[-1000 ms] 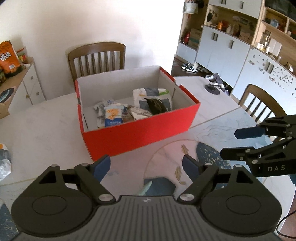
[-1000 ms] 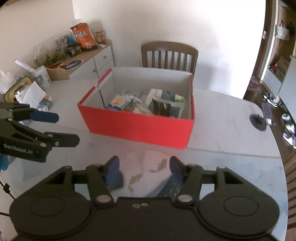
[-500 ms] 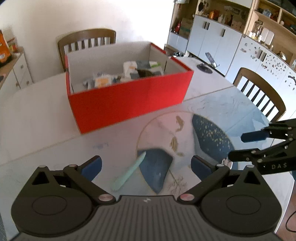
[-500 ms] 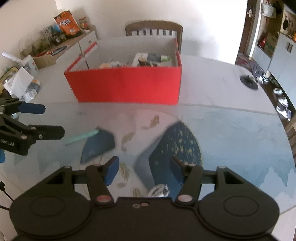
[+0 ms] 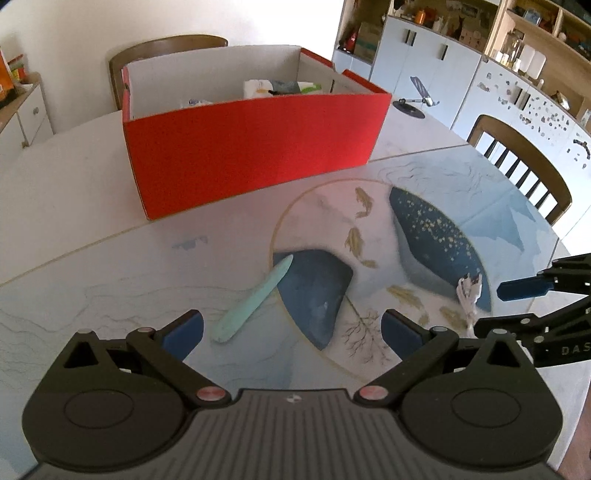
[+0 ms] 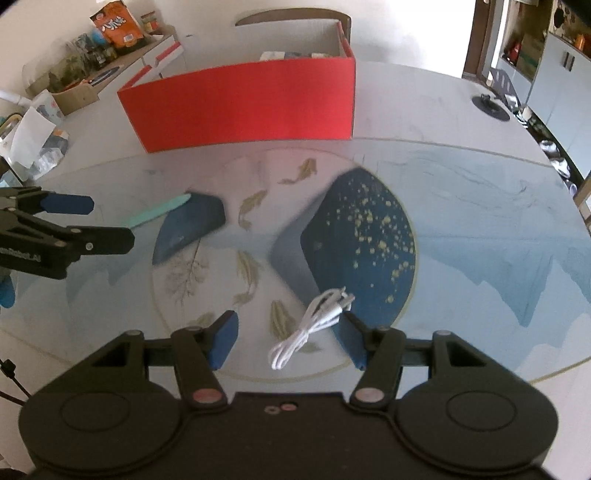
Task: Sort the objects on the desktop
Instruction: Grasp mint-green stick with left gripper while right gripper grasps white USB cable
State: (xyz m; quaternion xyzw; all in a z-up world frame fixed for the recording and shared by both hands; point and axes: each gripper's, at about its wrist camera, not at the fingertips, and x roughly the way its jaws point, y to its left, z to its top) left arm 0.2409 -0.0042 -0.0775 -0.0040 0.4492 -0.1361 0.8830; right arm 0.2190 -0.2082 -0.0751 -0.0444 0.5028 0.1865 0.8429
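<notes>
A red box [image 5: 251, 147] with several packets inside stands at the back of the table; it also shows in the right wrist view [image 6: 243, 103]. A mint-green pen-like stick [image 5: 255, 302] lies on the mat just ahead of my open, empty left gripper [image 5: 291, 330]; it also shows in the right wrist view [image 6: 159, 212]. A coiled white cable [image 6: 314, 321] lies between the fingers of my open right gripper [image 6: 290, 341], on the table; it also shows in the left wrist view [image 5: 468, 295].
The table carries a blue whale-pattern mat [image 5: 424, 236]. Wooden chairs stand behind the box [image 5: 166, 48] and at the right [image 5: 524, 162]. A phone stand [image 5: 413, 107] sits at the back right. A sideboard with snacks [image 6: 114, 33] and clutter [image 6: 33, 129] are at the left.
Both grippers have pulled back from the box and dropped toward the mat. The green stick and the white cable have come into view close in front of them.
</notes>
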